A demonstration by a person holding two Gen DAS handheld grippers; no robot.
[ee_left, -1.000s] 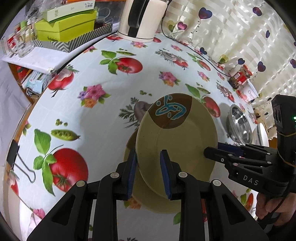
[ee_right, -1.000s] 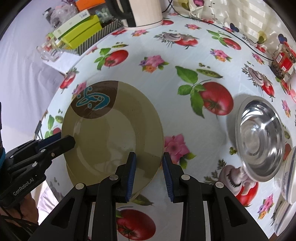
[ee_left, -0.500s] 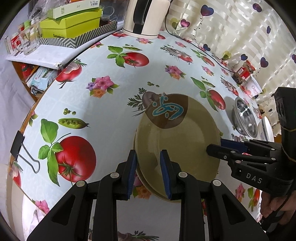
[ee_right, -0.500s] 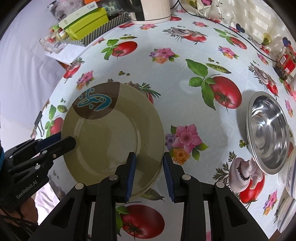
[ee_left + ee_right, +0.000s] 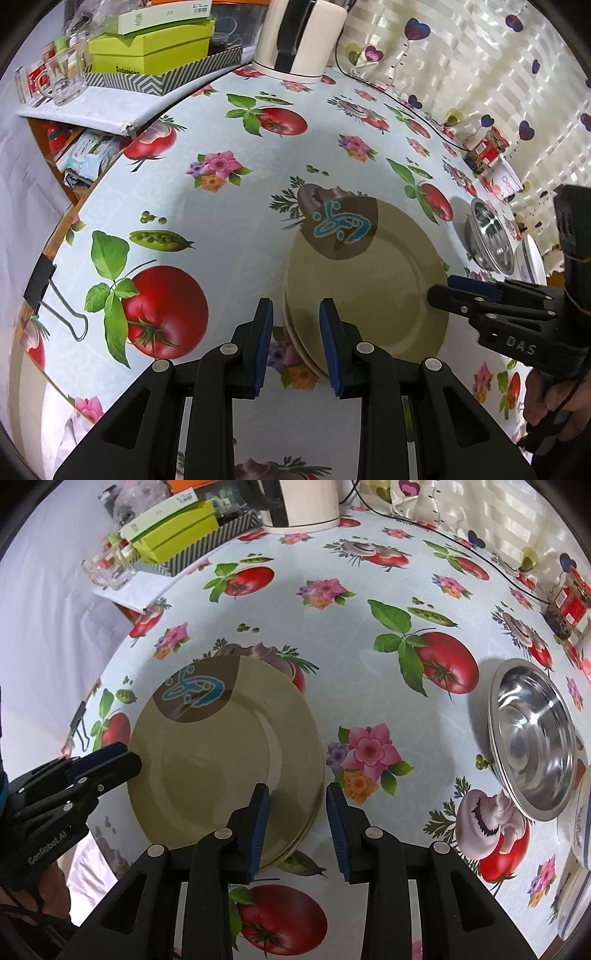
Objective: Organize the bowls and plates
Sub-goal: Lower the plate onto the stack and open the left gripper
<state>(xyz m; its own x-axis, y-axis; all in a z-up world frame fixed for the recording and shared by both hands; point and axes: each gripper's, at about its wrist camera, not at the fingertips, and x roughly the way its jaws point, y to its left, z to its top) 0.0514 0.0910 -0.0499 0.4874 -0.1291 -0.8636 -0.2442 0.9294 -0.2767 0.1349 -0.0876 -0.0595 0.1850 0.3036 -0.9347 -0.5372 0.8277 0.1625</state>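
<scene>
Straddling the plate stack [image 5: 369, 291], both tools gape; steel bowl [image 5: 532, 738] clearer (right view).

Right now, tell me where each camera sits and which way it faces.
Left wrist: on the left gripper, looking down along its fingers across the beige plates; the right gripper and its hand enter from the right side.
Right wrist: on the right gripper, facing the same plates from the opposite rim, steel bowl to the right; the left gripper enters from the left side.
Shared: plates, steel bowl, tomato tablecloth, white kettle, green boxes.
</scene>
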